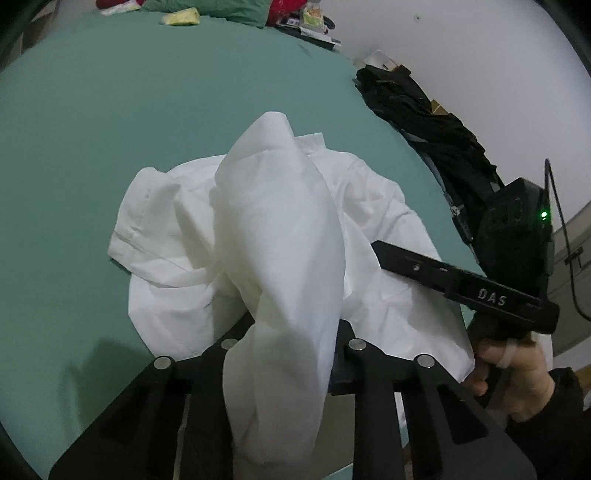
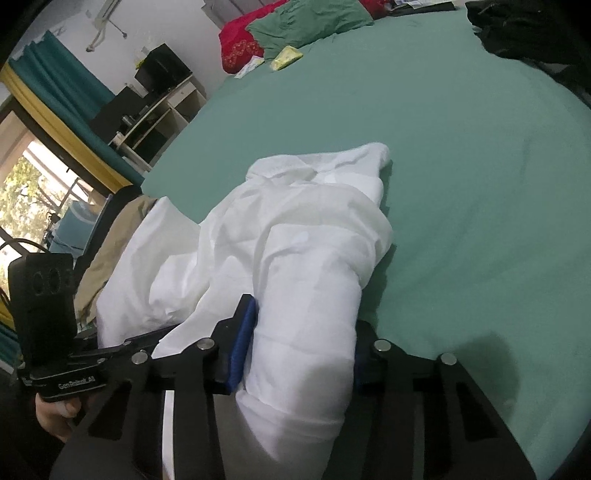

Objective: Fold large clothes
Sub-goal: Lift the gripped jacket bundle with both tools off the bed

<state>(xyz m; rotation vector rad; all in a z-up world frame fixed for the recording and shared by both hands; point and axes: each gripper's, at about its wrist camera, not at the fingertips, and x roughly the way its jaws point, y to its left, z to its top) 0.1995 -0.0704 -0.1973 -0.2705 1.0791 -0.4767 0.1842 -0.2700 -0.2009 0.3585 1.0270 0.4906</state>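
A large white garment (image 1: pixel 258 229) lies crumpled on the green bed sheet (image 1: pixel 110 129), near the bed's front edge. My left gripper (image 1: pixel 291 332) is shut on a thick fold of it, and the cloth drapes over and hides the fingertips. My right gripper (image 2: pixel 303 339) is shut on another bunched fold of the same white garment (image 2: pixel 295 229); its blue pad (image 2: pixel 242 343) shows on the left of the cloth. The right gripper also shows in the left wrist view (image 1: pixel 461 280), at the garment's right side. The left gripper's body shows in the right wrist view (image 2: pixel 48 314).
A pile of black clothes (image 1: pixel 424 118) lies at the bed's right edge. Green and red bedding (image 2: pixel 295 26) and a yellow packet (image 2: pixel 286 57) lie at the far end. Shelves (image 2: pixel 159 107) and a window stand beyond the bed's left side.
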